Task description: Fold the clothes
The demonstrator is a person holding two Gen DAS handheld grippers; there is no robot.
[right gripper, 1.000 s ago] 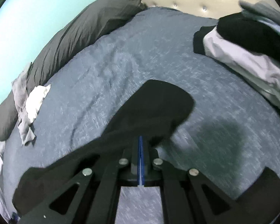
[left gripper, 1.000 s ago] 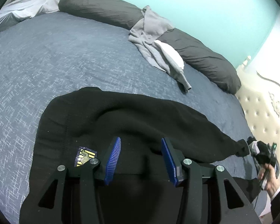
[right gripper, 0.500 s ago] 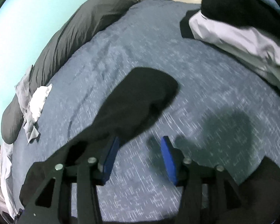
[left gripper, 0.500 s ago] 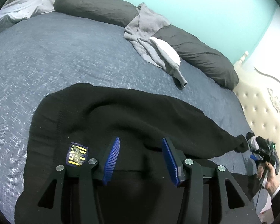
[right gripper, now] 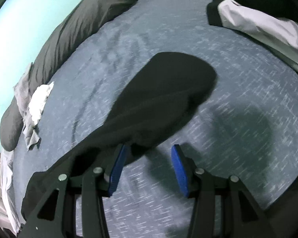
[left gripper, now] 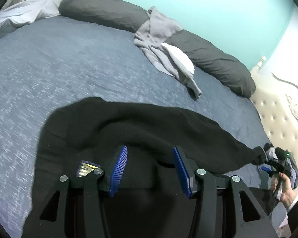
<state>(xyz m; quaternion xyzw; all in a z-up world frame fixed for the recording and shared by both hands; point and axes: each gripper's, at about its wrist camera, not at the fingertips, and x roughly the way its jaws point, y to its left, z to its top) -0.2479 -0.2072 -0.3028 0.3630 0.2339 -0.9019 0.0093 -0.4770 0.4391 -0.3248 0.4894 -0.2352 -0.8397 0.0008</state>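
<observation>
Black garment [left gripper: 141, 130]: spread on blue-grey bedspread [left gripper: 49, 69], sleeve [right gripper: 168, 91] extended. Left gripper [left gripper: 150, 170]: fingers apart over the fabric, apparently not pinching it. Right gripper [right gripper: 147, 166]: fingers apart, sleeve edge beside left pad, unclamped

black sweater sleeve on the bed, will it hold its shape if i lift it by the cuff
Probably not. The black knit sweater sleeve lies limp and flat on the blue-grey woven bedspread, so it would likely droop. Its soft folds near the body suggest thick fabric that would bunch rather than slide when pushed.
</observation>
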